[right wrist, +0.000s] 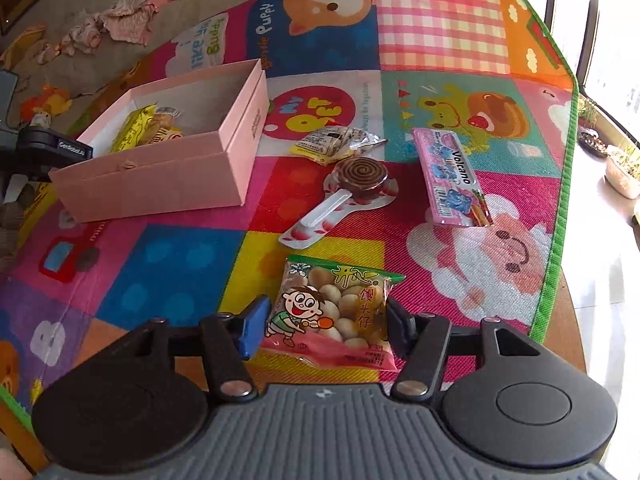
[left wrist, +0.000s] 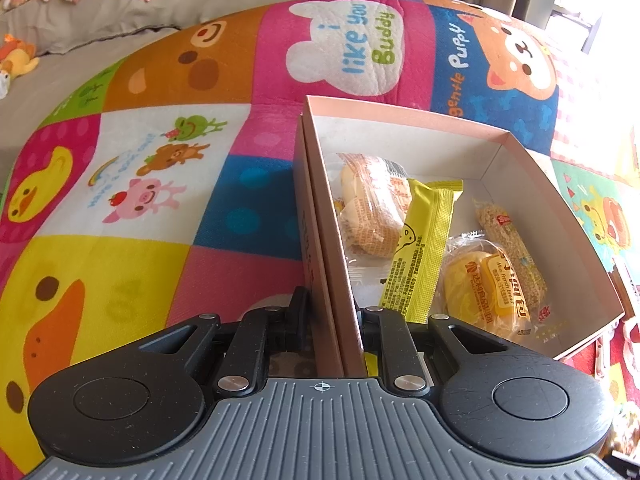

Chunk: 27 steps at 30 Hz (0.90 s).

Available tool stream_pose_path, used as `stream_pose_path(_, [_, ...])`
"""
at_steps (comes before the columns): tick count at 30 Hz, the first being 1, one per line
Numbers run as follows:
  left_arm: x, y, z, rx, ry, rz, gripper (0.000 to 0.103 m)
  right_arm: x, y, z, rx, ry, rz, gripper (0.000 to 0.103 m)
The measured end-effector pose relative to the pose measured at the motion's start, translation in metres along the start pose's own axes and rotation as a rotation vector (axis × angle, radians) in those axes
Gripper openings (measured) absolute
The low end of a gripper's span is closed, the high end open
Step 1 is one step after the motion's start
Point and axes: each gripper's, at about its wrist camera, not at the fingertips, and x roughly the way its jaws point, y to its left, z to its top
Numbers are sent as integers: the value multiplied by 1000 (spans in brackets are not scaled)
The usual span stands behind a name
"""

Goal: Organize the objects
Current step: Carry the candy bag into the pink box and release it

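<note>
On pink packet point(right wrist: 454, 176), "Volcano"

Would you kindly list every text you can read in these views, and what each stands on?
"i like you Buddy": white bear patch on the play mat.
"gentle Puppy": blue mat square.
"MY PET": red circle on the mat.
"Volcano": pink snack pack.
"Mini french bread": yellow bread packet in the box.
Chinese print, barcodes, box side lettering: too small to read.
</note>
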Motion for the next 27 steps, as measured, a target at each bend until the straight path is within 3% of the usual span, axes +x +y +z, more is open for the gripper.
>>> stream_pose_path(5, [-1,1,0,-13,-2,-9,19,-16,48,-6,-96,71,204,59])
stream_pose_path(9, [-1,3,0,-18,-3,-17,19,-38,82,11,-207,-9,238,59])
stream_pose_path(16, [-1,5,0,-18,-9,-25,19,-50,101,99,-266,-211,173,59])
stream_pose_path(22, [-1,5,-2,-8,-13,-34,20,16,118,163,-248,-161,127,59])
stream_pose_path(27, [-1,8,-3,-9,-18,-43,20,76,125,194,-217,-116,81,59])
